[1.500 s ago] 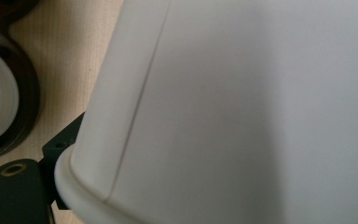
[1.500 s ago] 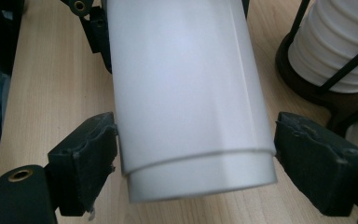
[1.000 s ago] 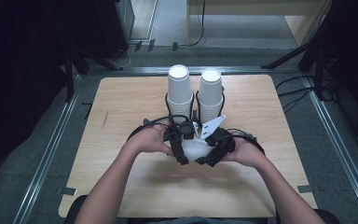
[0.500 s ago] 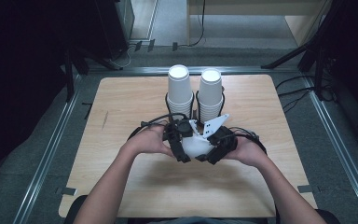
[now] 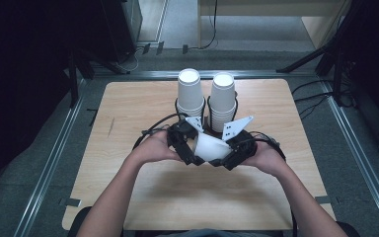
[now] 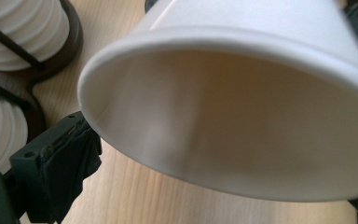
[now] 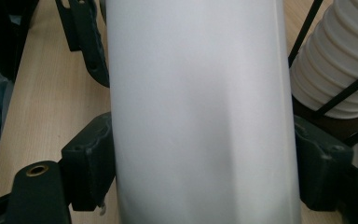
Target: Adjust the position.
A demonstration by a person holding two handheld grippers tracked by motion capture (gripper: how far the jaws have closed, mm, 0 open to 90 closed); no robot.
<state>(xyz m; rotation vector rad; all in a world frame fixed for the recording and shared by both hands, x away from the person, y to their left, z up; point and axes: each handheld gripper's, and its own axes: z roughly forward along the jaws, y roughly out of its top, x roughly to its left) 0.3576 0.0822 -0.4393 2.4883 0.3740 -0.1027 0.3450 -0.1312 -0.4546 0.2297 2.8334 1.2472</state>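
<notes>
Two tongs share one paper cup (image 5: 211,147) (tipped sideways): right tongs (image 7: 200,163) clamped across its wall to steady it, left tongs (image 5: 185,148) at its rim, grip unclear.

I work at a light wooden desk (image 5: 128,113) with rounded corners. Around it lies a grey floor (image 5: 44,207), and metal rails (image 5: 49,163) run along both sides. Behind the desk I see black cables (image 5: 316,94) on the floor, a dark stand (image 5: 74,74) and a pale wooden cabinet (image 5: 276,12). The left side of the room is very dark.
</notes>
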